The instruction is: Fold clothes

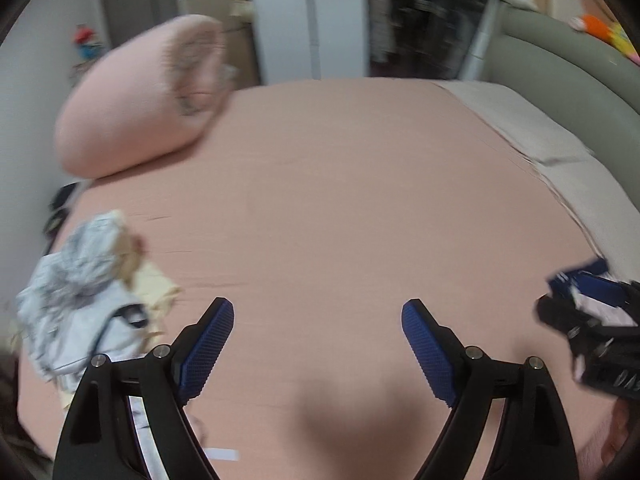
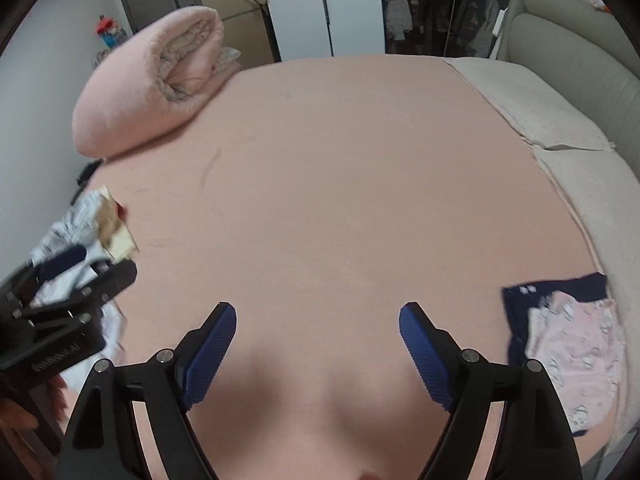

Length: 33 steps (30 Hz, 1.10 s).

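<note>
1. A crumpled pile of pale clothes (image 1: 84, 304) is seen at the left edge of the bed (image 1: 340, 200), below a rolled pink quilt (image 1: 140, 100).
2. The left tongs (image 1: 318, 344) are held released over bare sheet, grasping nothing.
3. The right tongs (image 2: 318, 346) are likewise spread wide, empty.
4. Folded pink and navy garments (image 2: 568, 344) are stacked at the right edge.

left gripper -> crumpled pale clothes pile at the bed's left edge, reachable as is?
Probably yes. The left gripper is open and holds nothing, and the unfolded pile lies just to its left on the pink sheet, with nothing between them.
</note>
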Available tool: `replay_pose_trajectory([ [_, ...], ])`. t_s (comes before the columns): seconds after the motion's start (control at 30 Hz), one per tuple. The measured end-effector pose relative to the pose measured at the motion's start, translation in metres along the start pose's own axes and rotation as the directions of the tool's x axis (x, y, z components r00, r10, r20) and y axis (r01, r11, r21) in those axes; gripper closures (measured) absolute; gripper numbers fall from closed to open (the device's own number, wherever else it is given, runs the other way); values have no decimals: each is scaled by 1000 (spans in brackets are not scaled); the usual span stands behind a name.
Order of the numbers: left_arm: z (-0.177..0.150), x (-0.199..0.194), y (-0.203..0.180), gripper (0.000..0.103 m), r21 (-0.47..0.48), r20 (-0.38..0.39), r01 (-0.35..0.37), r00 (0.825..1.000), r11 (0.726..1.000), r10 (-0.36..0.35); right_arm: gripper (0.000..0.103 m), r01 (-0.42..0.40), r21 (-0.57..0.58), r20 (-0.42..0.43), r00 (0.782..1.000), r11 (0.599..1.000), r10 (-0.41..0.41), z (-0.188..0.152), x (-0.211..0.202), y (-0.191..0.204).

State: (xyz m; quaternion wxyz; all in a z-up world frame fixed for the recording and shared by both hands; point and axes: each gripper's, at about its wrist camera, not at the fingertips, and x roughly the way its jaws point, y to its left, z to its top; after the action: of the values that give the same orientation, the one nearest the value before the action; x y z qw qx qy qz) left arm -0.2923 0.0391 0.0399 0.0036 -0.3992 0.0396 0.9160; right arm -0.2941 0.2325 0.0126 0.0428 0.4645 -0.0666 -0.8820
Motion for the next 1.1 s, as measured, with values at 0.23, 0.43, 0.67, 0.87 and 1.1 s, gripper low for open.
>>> replay_pose_trajectory([
  [0.23,-11,-47,33,17,-55,44,-100,994,993,103,19,3,13,51,999,1000,-4,-2,-26,28],
  [0.43,-33,-107,46,17,-78,87,-55,994,995,62,19,-20,-49,152,988,999,28,-41,-105,64],
  [0.67,-85,-145,39,17,-71,100,-73,992,995,80,19,58,-55,204,978,997,-46,-92,-165,70],
  [0.87,-143,-164,28,17,-96,94,-81,991,992,91,19,93,-145,193,979,985,-64,-154,-178,71],
  [1.1,-205,-181,16,17,-110,80,-111,990,988,120,19,69,-112,143,988,991,-53,-213,-177,61],
])
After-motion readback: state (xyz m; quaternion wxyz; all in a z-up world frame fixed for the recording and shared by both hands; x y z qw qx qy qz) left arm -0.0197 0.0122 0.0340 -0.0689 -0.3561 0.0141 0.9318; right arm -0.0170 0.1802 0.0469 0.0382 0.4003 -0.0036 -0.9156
